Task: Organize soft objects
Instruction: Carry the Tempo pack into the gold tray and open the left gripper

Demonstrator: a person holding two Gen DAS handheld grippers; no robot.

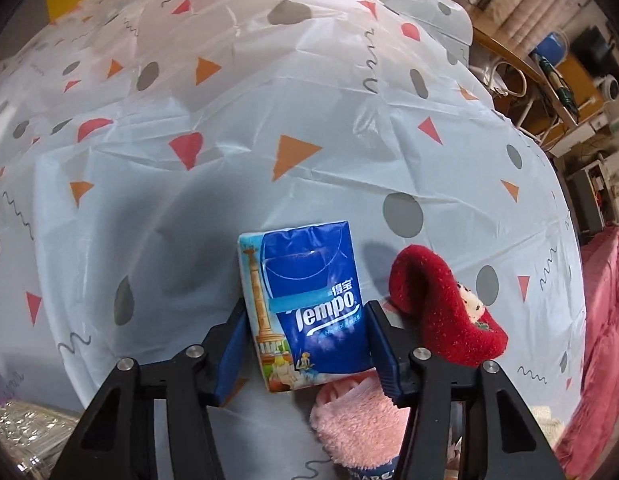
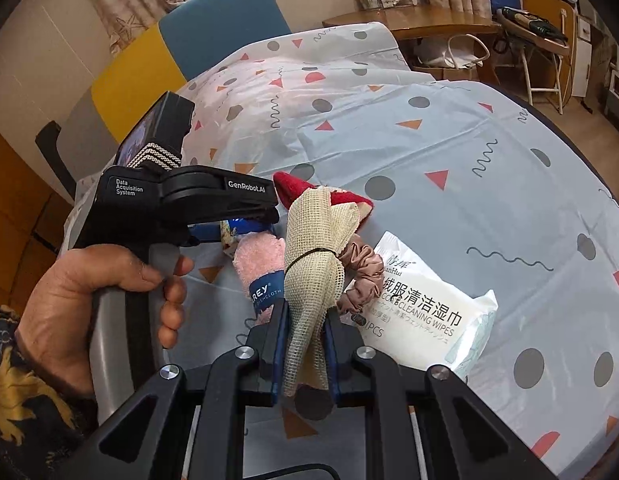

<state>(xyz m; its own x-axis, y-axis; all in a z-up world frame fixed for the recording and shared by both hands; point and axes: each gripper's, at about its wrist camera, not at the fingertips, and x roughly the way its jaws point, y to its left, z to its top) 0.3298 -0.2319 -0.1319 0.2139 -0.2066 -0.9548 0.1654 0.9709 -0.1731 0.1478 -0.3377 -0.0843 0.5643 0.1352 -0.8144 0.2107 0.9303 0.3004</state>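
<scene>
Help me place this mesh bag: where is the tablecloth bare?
Bare tablecloth lies beyond the tissue pack, also right of the wipes packet. It is crowded around the red sock, pink cloth and scrunchie.

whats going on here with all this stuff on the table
A person is sorting soft things with two handheld grippers. The left gripper straddles a blue tissue pack beside a red sock and a pink cloth. The right gripper is clamped on a beige mesh bag.
</scene>
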